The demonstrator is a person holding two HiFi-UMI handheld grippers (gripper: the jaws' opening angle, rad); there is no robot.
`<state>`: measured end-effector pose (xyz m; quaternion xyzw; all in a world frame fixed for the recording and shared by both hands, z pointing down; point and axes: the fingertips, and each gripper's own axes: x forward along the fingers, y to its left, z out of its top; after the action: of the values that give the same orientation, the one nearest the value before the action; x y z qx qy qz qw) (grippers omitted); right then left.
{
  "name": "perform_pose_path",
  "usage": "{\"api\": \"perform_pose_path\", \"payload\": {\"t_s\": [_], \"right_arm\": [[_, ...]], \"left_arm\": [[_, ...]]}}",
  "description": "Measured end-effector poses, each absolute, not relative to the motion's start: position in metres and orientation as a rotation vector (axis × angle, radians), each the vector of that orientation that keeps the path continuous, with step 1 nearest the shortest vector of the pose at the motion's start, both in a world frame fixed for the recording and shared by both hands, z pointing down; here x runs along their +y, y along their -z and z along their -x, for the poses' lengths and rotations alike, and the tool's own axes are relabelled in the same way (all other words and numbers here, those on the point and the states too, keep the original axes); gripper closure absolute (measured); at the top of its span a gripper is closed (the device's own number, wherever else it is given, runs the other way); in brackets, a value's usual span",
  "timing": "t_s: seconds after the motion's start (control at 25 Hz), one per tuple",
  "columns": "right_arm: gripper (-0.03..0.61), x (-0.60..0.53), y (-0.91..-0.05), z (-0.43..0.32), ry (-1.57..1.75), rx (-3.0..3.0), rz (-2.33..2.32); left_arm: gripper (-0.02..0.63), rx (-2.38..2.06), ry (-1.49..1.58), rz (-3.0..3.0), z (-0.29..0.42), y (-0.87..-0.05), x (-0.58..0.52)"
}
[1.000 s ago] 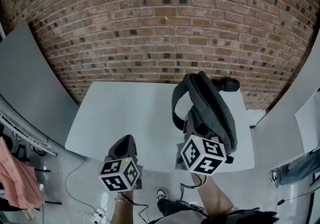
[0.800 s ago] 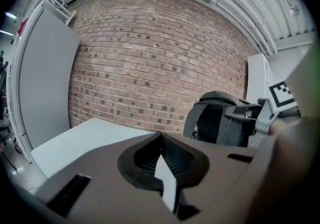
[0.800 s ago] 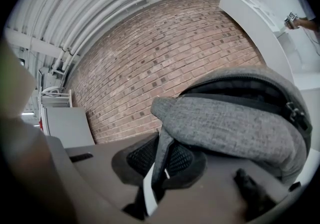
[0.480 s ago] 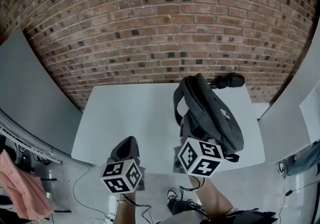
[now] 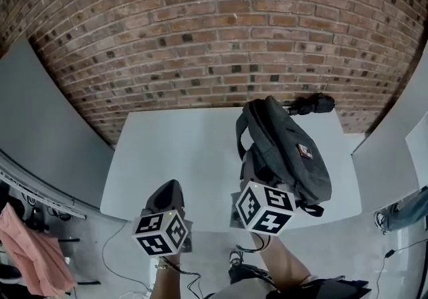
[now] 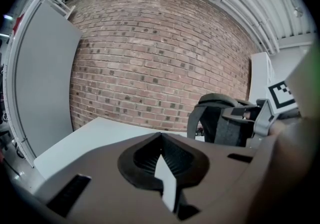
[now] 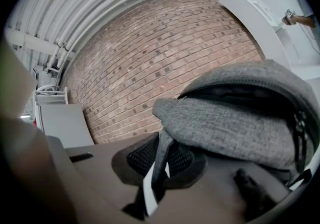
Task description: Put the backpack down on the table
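Note:
A grey backpack hangs upright over the right part of the light grey table; I cannot tell whether its bottom touches the top. In the right gripper view my right gripper is shut on a grey strap of the backpack, whose body fills the space just above the jaws. My left gripper sits near the table's front edge, left of the backpack and apart from it. Its jaws are shut with nothing between them. From there the backpack shows at the right.
A brick wall rises behind the table. Grey panels stand at the left and right. A small black object lies at the table's far right corner. Cables and a pink cloth are on the floor at the left.
Both grippers and the backpack have moved forward, further over the table toward the wall. The right gripper's hold on the strap is unchanged, and the left stays shut and empty.

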<state>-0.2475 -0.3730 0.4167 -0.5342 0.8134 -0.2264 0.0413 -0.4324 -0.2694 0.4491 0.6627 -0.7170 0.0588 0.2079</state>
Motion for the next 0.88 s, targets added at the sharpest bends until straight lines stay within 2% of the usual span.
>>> {"api": "perform_pose_path", "payload": {"t_s": [0.48,0.88], "right_arm": [[0.531,-0.367,-0.432,0.268,0.769,2.553,1.653],[0.531,-0.361,-0.452,0.294,0.832,2.501,1.710]], "left_arm": [[0.603,-1.936,-0.114,-1.899,0.434,-0.439,-0.289],[0.603,-1.842,-0.183,-1.948,0.463,-0.447,-0.288]]}}
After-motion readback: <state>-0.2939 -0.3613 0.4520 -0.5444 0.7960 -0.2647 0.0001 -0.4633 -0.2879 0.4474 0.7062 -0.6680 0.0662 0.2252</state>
